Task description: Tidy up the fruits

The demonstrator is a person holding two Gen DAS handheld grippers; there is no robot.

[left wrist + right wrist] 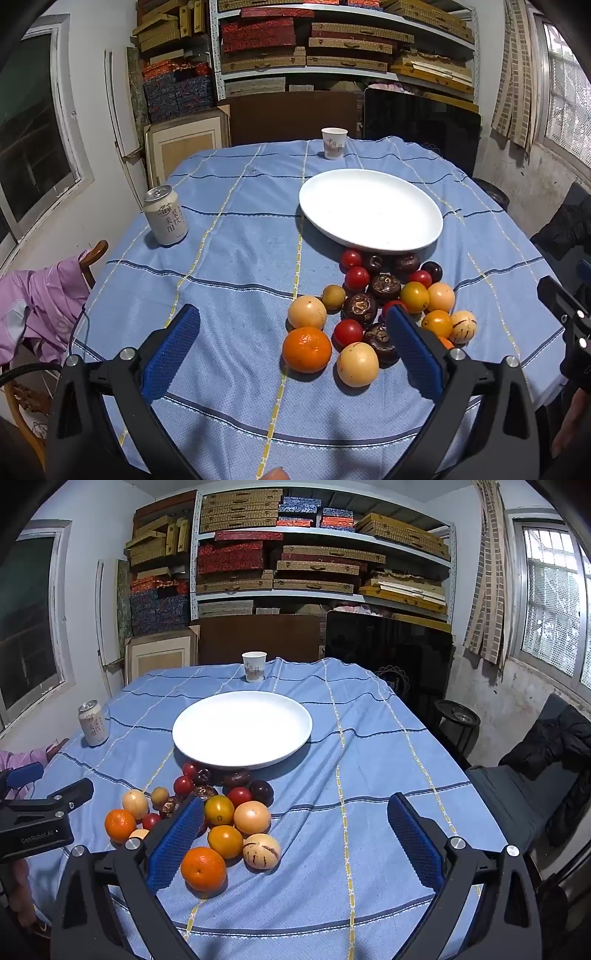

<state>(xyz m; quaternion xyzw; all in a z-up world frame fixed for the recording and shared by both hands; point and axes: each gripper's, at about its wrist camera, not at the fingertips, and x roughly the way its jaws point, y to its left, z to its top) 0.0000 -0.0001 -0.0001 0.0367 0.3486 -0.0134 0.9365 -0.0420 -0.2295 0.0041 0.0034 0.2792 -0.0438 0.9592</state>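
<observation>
A pile of mixed fruit lies on the blue cloth in front of an empty white plate, which also shows in the right wrist view. The pile has oranges, red cherry tomatoes, yellow tomatoes, pale round fruits and dark brown fruits. My left gripper is open above the near left side of the pile, holding nothing. My right gripper is open and empty, to the right of the pile; its left finger hides some fruit.
A drinks can stands at the table's left edge. A paper cup stands at the far edge behind the plate. A chair with pink cloth is at the left, a dark seat at the right. Shelves of boxes fill the back wall.
</observation>
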